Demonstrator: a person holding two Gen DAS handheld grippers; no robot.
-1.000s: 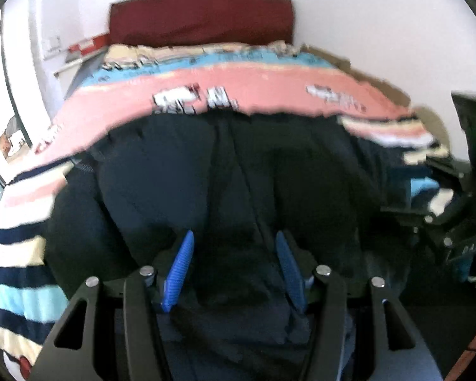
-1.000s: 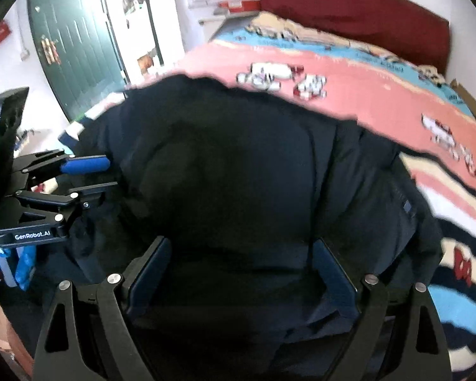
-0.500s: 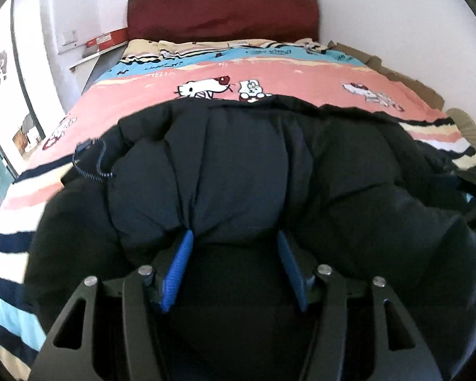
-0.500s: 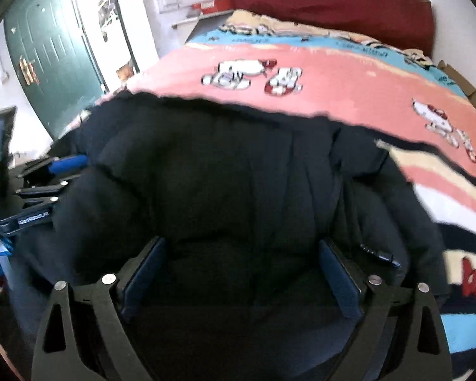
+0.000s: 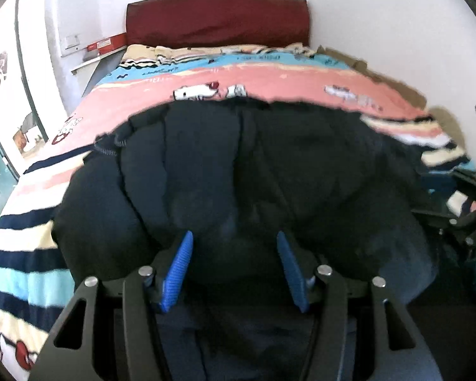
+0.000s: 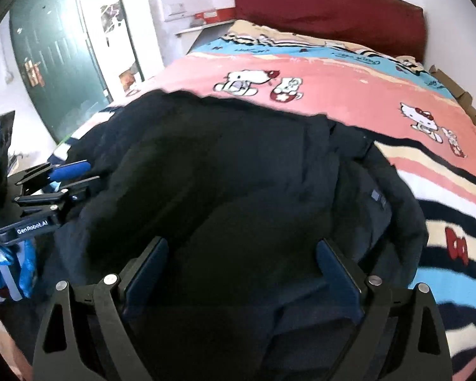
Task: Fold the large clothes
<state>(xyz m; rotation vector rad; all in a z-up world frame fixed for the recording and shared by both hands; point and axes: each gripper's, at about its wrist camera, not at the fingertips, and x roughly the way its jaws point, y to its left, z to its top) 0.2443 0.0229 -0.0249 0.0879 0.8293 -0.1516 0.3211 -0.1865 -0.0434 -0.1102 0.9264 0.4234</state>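
A big dark navy padded jacket (image 5: 244, 171) lies bunched on the near end of a striped cartoon-print bedspread (image 5: 269, 79); it also fills the right wrist view (image 6: 238, 174). My left gripper (image 5: 234, 244) has its blue fingers apart with jacket fabric bulging between them. My right gripper (image 6: 241, 250) has its fingers wide apart, with jacket fabric lying between them. The left gripper shows from the side in the right wrist view (image 6: 76, 171), at the jacket's left edge.
The bed has a dark red headboard (image 6: 327, 9) against a white wall. A green door (image 6: 54, 63) stands left of the bed. A shelf with a red box (image 5: 108, 44) is beside the headboard. Blue and white cloth (image 6: 6, 266) hangs at the lower left.
The jacket's far edge has settled lower on the bed than half a second ago. Both views shifted slightly. Neither gripper's finger gap has visibly changed.
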